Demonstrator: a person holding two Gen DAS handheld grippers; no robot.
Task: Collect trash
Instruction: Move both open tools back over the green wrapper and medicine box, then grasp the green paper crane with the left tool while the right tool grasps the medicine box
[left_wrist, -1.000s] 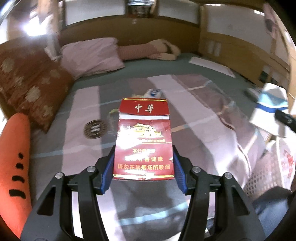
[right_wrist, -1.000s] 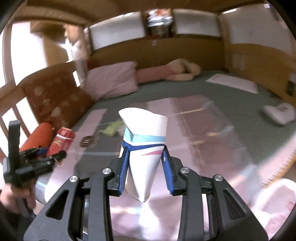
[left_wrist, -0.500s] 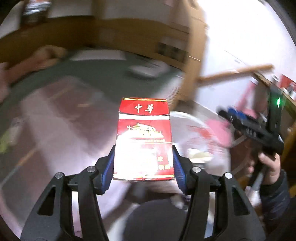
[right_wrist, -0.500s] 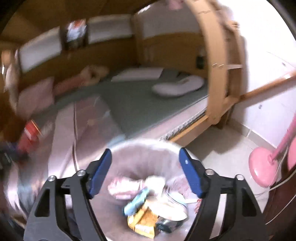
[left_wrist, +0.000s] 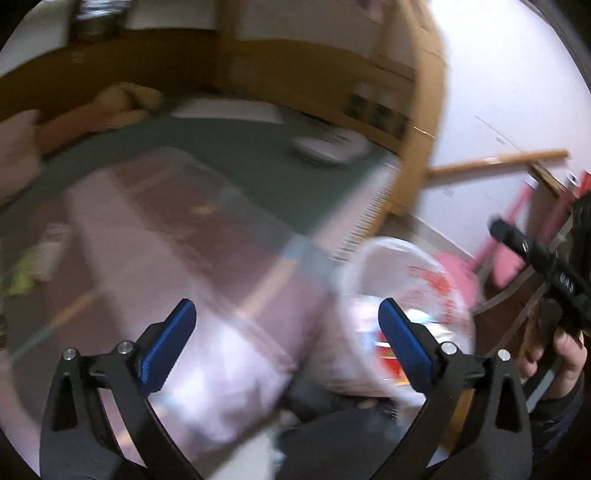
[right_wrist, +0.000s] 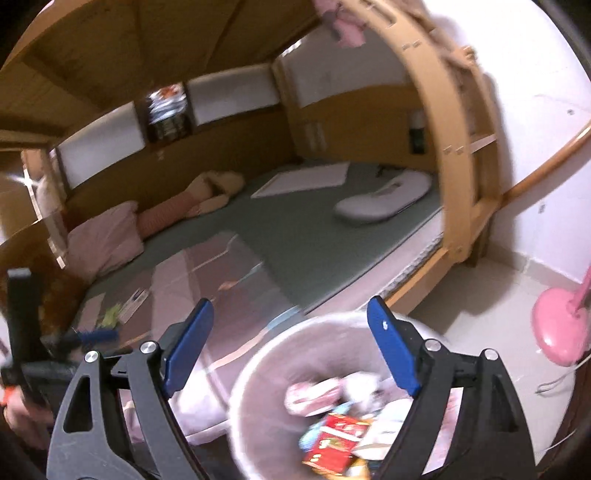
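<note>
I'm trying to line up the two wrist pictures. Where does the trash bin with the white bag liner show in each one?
Left wrist view: the trash bin sits lower right, beyond the bed's edge, partly behind the right blue finger.
Right wrist view: the trash bin fills the bottom centre, under the open jaws, with a red pack among the rubbish inside.
Shared landmark: the white pillow on the green sheet.

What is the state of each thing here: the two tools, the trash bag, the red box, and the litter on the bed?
Left tool: jaws opening, nothing between them.
Right tool: open, empty.
Trash bag: mouth open, partly filled.
Red box: lying in the bag among other trash.
Litter on the bed: not yet collected.
</note>
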